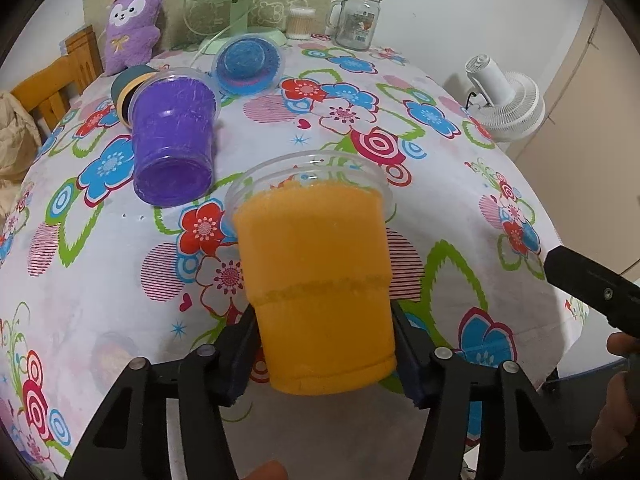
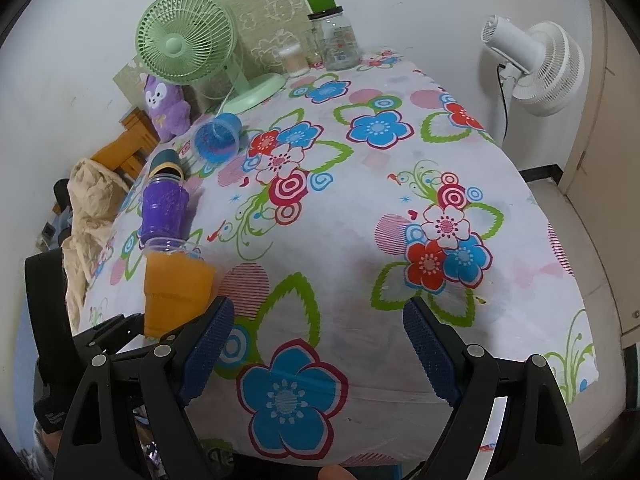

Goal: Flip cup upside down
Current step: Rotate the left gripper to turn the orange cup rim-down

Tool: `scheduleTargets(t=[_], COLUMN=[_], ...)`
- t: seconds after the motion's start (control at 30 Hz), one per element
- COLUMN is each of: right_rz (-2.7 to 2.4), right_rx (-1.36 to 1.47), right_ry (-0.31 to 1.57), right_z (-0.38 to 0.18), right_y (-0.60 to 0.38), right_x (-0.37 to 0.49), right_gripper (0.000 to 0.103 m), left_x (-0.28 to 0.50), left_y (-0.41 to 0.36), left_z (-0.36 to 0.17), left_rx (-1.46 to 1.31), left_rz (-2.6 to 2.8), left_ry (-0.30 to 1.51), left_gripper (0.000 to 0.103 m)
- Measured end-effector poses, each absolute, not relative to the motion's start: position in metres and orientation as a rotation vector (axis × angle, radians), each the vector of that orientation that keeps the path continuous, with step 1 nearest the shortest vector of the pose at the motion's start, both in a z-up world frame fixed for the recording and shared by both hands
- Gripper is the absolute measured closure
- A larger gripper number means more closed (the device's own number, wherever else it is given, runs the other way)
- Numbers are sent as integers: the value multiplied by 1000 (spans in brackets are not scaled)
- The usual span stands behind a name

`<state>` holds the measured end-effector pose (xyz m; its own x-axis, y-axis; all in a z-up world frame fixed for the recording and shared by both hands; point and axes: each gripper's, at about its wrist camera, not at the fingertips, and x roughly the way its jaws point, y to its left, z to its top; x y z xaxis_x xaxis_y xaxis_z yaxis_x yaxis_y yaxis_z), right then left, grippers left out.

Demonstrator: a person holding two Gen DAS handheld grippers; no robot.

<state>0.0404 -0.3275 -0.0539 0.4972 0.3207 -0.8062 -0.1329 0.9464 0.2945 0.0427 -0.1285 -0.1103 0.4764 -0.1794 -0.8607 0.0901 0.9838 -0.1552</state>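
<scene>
My left gripper [image 1: 324, 356] is shut on an orange cup [image 1: 316, 280], its blue pads clamped on the cup's lower sides. The cup is held upright, clear rim at the top, above the near part of the flowered table [image 1: 460, 200]. In the right wrist view the same orange cup [image 2: 176, 288] shows at the left, held by the left gripper. My right gripper [image 2: 316, 344] is open and empty over the table's near edge, to the right of the cup. Its black body shows in the left wrist view at the right edge [image 1: 592, 284].
A purple cup [image 1: 174, 148] and a blue cup [image 1: 248, 64] lie on their sides further back. A dark green and yellow cup [image 1: 128, 92] lies behind the purple one. A green fan [image 2: 188, 40], plush toy [image 1: 132, 20], glass jar [image 1: 358, 16] and cotton-swab box [image 1: 300, 22] stand at the far edge. A white fan [image 2: 536, 64] stands beyond the table.
</scene>
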Motion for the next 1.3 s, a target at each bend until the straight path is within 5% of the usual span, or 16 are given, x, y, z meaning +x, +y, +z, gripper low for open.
scheduleTargets(t=[1.3], right_rz=[336], right_rx=[131], right_ry=[1010], right_z=[-50], right_y=[-301], right_x=[39], right_gripper=[15], left_x=[26], left_y=[-106], left_z=[-58], left_rx=[-84], left_rz=[-154], left_ry=[981], left_gripper=[52])
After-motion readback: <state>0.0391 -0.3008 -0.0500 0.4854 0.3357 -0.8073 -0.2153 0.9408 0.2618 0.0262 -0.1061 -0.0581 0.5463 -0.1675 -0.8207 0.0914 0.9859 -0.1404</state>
